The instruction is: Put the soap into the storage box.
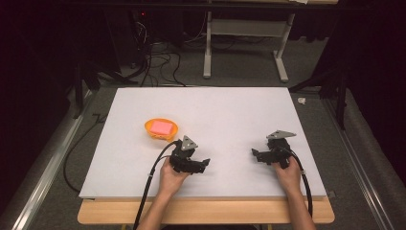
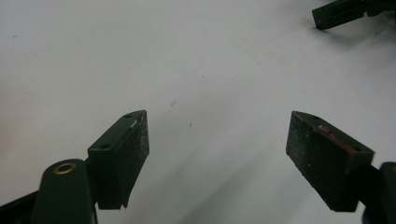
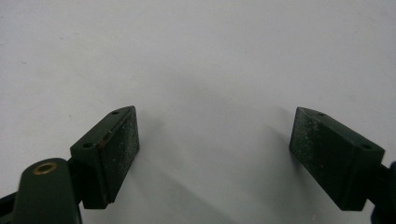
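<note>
Both grippers, left (image 1: 205,162) and right (image 1: 253,152), are held low over the white board (image 1: 230,110), jaws spread wide, nothing between them. Just beyond the left one, a pink block (image 1: 161,127) lies in an orange bowl (image 1: 149,130). It is judged light and soft, perhaps a sponge, best pinched across opposite sides.

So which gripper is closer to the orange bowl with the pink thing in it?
The left. The left gripper sits just below and to the right of the orange bowl, near its rim. The right gripper is much farther off, across the white board toward its right side.
</note>
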The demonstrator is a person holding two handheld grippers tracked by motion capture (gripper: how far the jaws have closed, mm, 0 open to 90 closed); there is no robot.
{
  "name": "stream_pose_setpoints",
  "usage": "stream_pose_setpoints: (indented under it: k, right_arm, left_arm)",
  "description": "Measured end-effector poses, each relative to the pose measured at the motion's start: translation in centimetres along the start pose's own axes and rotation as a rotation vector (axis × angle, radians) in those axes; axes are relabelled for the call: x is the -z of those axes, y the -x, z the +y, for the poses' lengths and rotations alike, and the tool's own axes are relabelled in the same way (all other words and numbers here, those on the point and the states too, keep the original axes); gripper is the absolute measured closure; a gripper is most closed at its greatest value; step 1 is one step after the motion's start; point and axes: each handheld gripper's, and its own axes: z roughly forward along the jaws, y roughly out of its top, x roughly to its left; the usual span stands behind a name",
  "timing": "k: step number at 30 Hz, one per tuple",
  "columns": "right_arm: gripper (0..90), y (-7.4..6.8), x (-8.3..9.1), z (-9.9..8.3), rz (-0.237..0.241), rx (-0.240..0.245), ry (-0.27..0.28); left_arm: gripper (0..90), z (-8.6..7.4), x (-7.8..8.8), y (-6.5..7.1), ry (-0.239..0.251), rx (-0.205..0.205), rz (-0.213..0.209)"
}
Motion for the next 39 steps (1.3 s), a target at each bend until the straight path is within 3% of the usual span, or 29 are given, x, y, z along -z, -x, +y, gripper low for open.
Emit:
stream_pose_setpoints:
  k: [21,27,31,39]
  right_arm:
    - [16.6,0.0,0.0,0.0,0.000,0.004,0.001]
    - [16.6,0.0,0.0,0.0,-0.001,0.001,0.000]
    - [16.6,0.0,0.0,0.0,-0.001,-0.003,0.000]
    - [16.6,0.0,0.0,0.0,0.000,-0.001,0.000]
  left_arm:
    - [22.1,-0.5,-1.9,-0.4,-0.022,-0.005,0.046]
    - [22.1,-0.8,-2.6,-0.5,-0.050,-0.015,0.069]
    - [21.7,-0.9,-2.8,-0.3,-0.046,-0.034,0.084]
    - [20.7,-1.1,-2.8,-0.2,-0.039,-0.033,0.089]
